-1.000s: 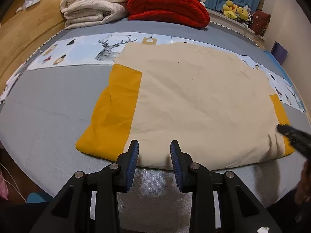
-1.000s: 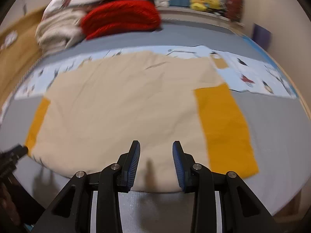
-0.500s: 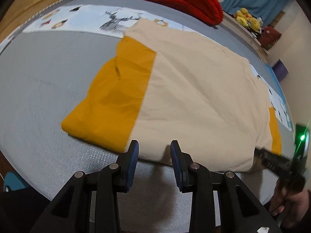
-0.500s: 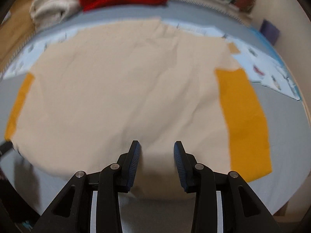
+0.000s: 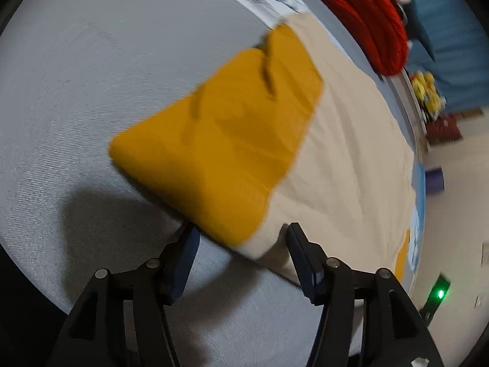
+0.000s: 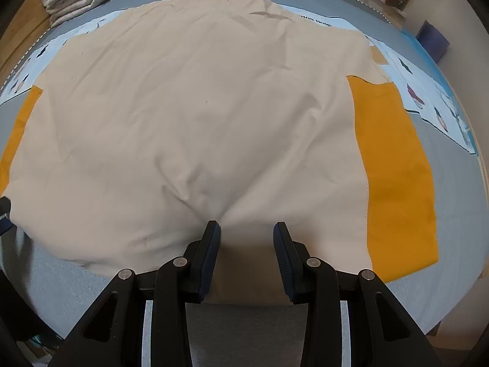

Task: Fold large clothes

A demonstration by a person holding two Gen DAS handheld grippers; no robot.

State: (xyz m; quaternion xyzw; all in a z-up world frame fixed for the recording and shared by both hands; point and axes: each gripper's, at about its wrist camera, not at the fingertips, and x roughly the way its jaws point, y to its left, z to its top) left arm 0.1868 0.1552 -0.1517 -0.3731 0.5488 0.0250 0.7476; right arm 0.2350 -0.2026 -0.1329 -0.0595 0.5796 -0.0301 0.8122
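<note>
Between the left gripper's fingers, just widened and released, lies the shirt's near hem at its orange sleeve. The right gripper stands unclenched over the hem's middle. A shallow bite could slip. The shirt lies flat on a grey bed; red blanket beyond.

The left wrist camera is sitting just behind the left gripper and looking steeply down along its jaws, close over the near corner of the cream and orange garment on the grey bed; its picture is rolled, so the bed is running diagonally. The right wrist camera is looking down along the right gripper, close over the garment's near hem, level and facing the far end. Both views are sharing the garment, the bed and the red blanket.
</note>
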